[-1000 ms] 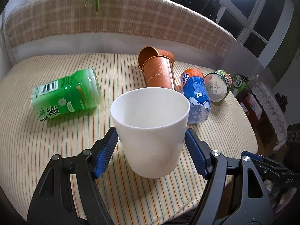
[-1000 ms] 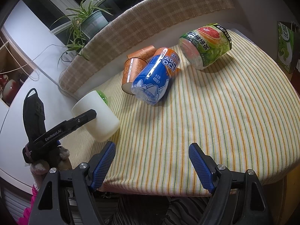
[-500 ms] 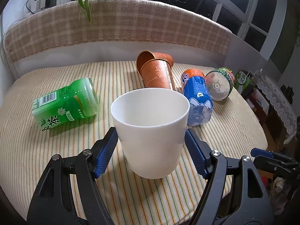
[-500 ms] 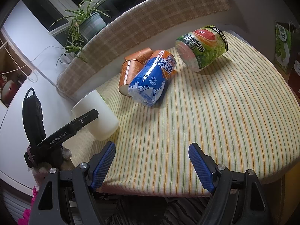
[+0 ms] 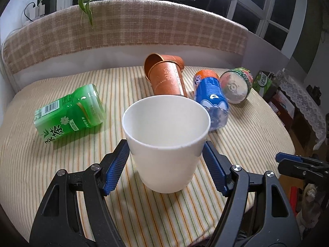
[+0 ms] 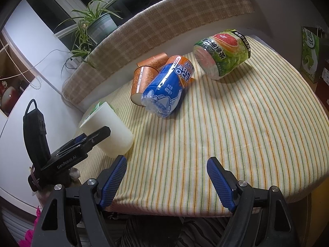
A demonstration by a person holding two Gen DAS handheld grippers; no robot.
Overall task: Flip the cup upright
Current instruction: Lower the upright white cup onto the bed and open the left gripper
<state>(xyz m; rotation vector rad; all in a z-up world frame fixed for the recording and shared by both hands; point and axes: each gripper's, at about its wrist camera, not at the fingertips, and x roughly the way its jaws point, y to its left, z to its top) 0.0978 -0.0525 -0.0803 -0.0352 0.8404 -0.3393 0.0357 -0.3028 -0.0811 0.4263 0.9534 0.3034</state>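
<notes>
Left wrist view: the white cup [image 5: 166, 144] is stood upright on the striped tablecloth [image 5: 30, 160], flanked by the left gripper [image 5: 166, 164], whose blue pads [image 5: 116, 167] are set beside its walls; contact cannot be told.

Right wrist view: the right gripper [image 6: 166, 182] is spread wide over bare cloth, nothing held.

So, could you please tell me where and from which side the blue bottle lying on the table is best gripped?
Grip the blue bottle across its labelled middle, coming down from above. It lies on its side against the copper cups, so only its top and right flank are free.
</notes>
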